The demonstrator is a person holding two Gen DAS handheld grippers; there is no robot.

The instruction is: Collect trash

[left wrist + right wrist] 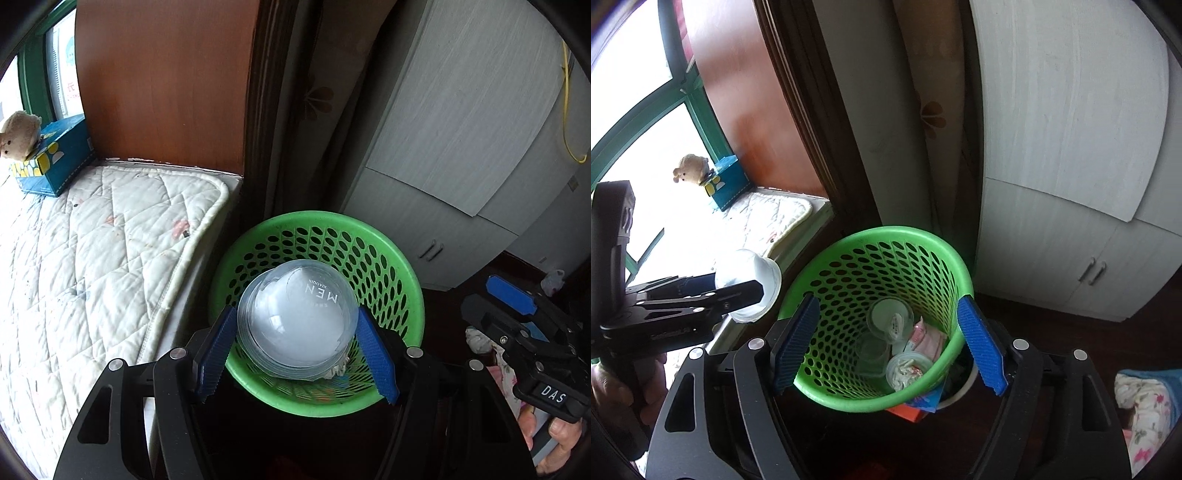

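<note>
We read "MEN" with smaller "XIAOQIN" beside it, upside down, on the clear plastic cup [295, 325] | "DAS" on a white-on-black label on the right gripper [517, 306] | faint embossed lettering on the left gripper [753, 291], unreadable

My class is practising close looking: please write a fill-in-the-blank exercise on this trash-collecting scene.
1. The left gripper holds a clear plastic ____.
2. The perforated basket is coloured ____.
3. The right gripper has its jaws ____, holding nothing.
4. The plush toy sits on a ____ tissue box.

Missing words: cup; green; open; blue
</note>
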